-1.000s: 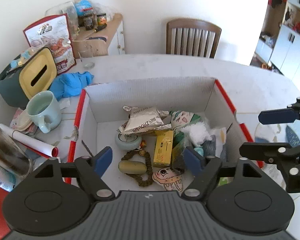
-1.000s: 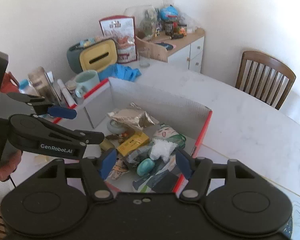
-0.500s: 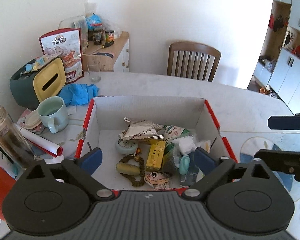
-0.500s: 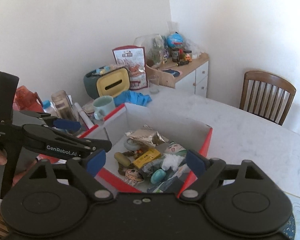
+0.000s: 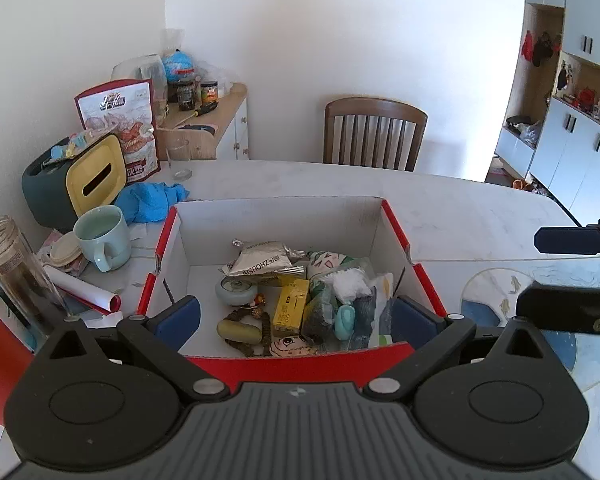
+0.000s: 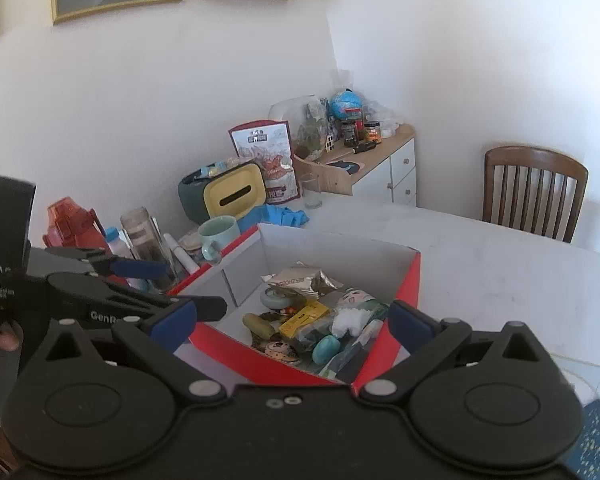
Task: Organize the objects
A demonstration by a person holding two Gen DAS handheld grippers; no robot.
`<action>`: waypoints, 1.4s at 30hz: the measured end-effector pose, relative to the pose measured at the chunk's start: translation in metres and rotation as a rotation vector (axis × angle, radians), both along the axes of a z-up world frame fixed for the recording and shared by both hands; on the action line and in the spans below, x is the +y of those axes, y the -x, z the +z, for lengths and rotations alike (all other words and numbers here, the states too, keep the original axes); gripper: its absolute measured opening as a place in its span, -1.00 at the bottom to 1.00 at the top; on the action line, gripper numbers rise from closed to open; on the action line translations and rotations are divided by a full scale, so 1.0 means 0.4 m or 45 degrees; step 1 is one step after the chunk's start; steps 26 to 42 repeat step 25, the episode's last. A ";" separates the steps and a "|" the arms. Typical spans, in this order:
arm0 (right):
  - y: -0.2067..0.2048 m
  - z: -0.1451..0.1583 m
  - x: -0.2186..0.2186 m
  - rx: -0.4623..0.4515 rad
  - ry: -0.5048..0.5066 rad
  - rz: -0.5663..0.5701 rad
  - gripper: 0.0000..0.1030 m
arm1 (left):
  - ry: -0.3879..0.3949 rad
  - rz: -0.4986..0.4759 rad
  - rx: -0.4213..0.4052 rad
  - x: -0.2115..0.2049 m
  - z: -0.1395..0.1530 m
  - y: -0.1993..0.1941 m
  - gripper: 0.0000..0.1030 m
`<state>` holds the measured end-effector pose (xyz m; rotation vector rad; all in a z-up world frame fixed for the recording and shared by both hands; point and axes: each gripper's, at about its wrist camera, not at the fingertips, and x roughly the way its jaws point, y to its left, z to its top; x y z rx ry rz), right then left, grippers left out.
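A red and white cardboard box stands on the white table. It holds several small items: a silver snack packet, a yellow carton, a round pale-blue case, an olive capsule, a teal oval and white fluff. My left gripper is open and empty, above the box's near edge. My right gripper is open and empty, above the box's near corner. The right gripper also shows at the right edge of the left wrist view.
Left of the box stand a mint mug, a yellow-faced tissue holder, blue gloves, a rolled white paper and a glass jar. A snack bag, a cabinet and a chair are behind.
Both grippers have pulled back and up from inside the box. Their jaws have opened wider. The items in the box have not moved.
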<state>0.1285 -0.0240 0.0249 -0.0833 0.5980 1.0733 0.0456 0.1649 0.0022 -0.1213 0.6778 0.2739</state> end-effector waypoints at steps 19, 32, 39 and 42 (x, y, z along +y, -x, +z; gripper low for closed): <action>0.035 -0.029 -0.056 0.005 -0.009 -0.063 0.97 | -0.027 0.005 0.009 -0.057 -0.016 0.027 1.00; 0.026 -0.039 -0.086 0.024 -0.006 -0.096 0.97 | -0.009 0.003 0.013 -0.067 -0.015 0.015 1.00; 0.026 -0.039 -0.086 0.024 -0.006 -0.096 0.97 | -0.009 0.003 0.013 -0.067 -0.015 0.015 1.00; 0.026 -0.039 -0.086 0.024 -0.006 -0.096 0.97 | -0.009 0.003 0.013 -0.067 -0.015 0.015 1.00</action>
